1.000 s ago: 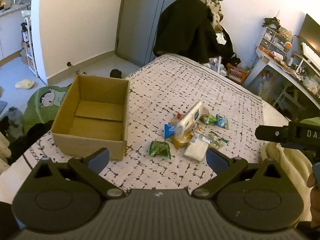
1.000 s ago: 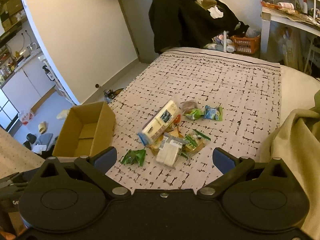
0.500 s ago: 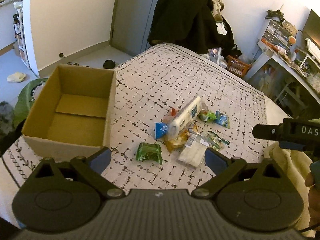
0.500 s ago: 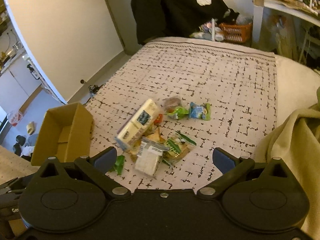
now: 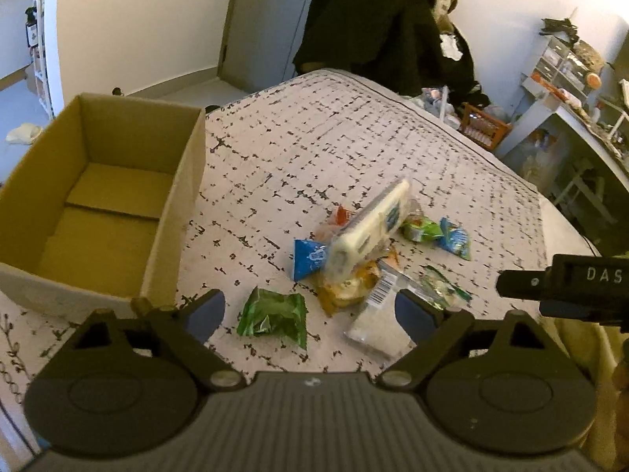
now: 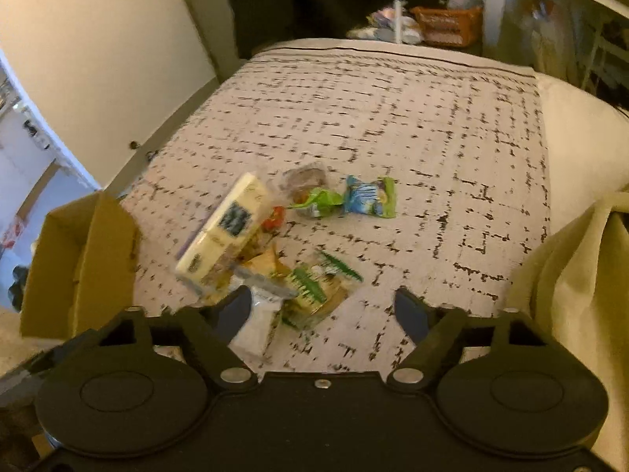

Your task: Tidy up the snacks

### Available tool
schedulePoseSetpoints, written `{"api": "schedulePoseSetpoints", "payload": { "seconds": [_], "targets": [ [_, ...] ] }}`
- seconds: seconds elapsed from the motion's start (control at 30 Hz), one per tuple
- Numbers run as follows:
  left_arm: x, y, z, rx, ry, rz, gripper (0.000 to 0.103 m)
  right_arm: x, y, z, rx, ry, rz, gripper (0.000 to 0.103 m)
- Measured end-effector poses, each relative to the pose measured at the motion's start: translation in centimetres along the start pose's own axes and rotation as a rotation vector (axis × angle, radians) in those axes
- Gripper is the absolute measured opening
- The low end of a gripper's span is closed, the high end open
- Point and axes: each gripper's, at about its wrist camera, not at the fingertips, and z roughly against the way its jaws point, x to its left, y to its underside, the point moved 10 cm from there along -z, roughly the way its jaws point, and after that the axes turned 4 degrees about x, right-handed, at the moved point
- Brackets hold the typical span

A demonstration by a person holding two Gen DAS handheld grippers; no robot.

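From the left wrist camera, the left gripper (image 5: 310, 312) stands wide apart and empty above a bed (image 5: 334, 126) covered in a white, black-flecked quilt. One open brown cardboard box (image 5: 98, 196) sits at the left with nothing inside. Just right of it lies the snack pile: one long cream packet (image 5: 365, 232) propped on top, one blue packet (image 5: 308, 257), one crumpled green packet (image 5: 275, 316) nearest the gripper, one white packet with a barcode (image 5: 379, 320), and one blue-green packet (image 5: 456, 238) at the far right.

From the right wrist camera, the right gripper (image 6: 322, 310) is likewise spread wide, holding nothing, low over the near edge of the pile. The box (image 6: 74, 263) shows at the left edge. A yellowish blanket (image 6: 570, 275) lies at the right.
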Motion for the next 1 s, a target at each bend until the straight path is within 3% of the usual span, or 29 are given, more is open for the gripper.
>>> {"api": "schedulePoseSetpoints", "payload": {
  "seconds": [0.13,0.47,0.6,0.8,0.9,1.0],
  "targets": [
    [0.4,0.0,-2.1,0.007,-0.032,-0.012,0.082,-0.8,-0.7,-1.6,0.014,0.011,-0.013,0.068],
    [1.0,1.0,-6.1,0.03,-0.112,-0.046,0.082,-1.5,-0.5,-6.7,0.105,0.031,0.006,0.069],
    [1.6,1.3,-7.0,0.035,-0.116,-0.022,0.082,-1.3,-0.5,-8.1,0.133,0.032,0.023,0.075],
    [2.1,2.3,-8.0,0.057,-0.115,0.015,0.063,-1.2,-0.7,-9.7,0.148,0.034,0.015,0.083],
    [2.2,2.2,-7.8,0.041,-0.117,0.02,0.054,-0.4,-0.3,-10.3,0.161,0.05,0.056,0.092],
    [2.5,2.2,-7.8,0.036,-0.122,0.033,0.044,0.9,0.3,-11.1,0.176,0.079,0.138,0.094]
  ]
}}
